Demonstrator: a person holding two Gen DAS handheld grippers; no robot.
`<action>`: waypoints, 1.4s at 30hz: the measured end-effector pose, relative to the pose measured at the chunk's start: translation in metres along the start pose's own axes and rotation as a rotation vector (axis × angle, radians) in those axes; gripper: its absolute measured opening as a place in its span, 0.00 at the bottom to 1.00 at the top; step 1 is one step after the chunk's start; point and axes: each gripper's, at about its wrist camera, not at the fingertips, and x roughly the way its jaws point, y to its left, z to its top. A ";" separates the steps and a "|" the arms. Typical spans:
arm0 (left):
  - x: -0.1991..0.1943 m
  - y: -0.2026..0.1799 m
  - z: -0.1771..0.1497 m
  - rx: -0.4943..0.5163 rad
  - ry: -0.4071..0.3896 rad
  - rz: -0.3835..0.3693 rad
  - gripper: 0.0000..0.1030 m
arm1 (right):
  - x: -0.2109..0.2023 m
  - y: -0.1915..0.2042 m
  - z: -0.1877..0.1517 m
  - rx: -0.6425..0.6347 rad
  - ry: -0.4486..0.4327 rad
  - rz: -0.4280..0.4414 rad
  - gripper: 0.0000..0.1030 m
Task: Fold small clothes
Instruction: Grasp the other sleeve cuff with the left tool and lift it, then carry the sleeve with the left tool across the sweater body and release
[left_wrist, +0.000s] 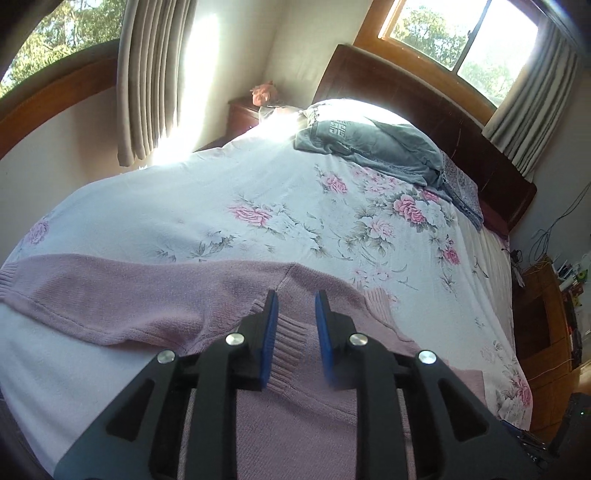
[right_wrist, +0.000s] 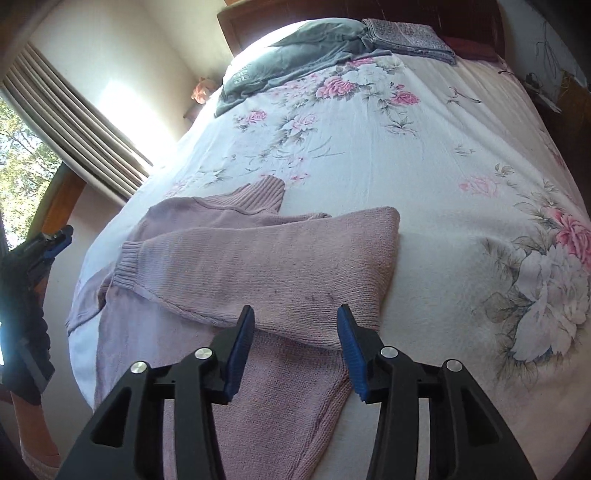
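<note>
Sweater (right_wrist: 258, 266) lies on the bed (right_wrist: 424, 177), one sleeve folded across. Both grippers, left (left_wrist: 295, 297) and right (right_wrist: 295, 314), hover spread, gripping nothing. A careless grab could drag that sleeve loose.

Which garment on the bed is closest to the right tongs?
The pink knit sweater, spread flat just under the open right tongs. The grey garment and the folded patterned cloth lie far off by the headboard.
</note>
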 end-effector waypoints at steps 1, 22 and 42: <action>0.007 -0.004 -0.002 0.014 0.032 -0.013 0.22 | 0.008 0.003 -0.002 0.005 0.018 -0.012 0.45; 0.021 0.145 -0.036 -0.015 0.241 -0.046 0.50 | -0.001 0.084 -0.048 -0.020 0.003 -0.011 0.57; -0.011 0.490 -0.042 -0.705 0.071 -0.024 0.44 | 0.014 0.142 -0.119 0.037 0.030 -0.067 0.58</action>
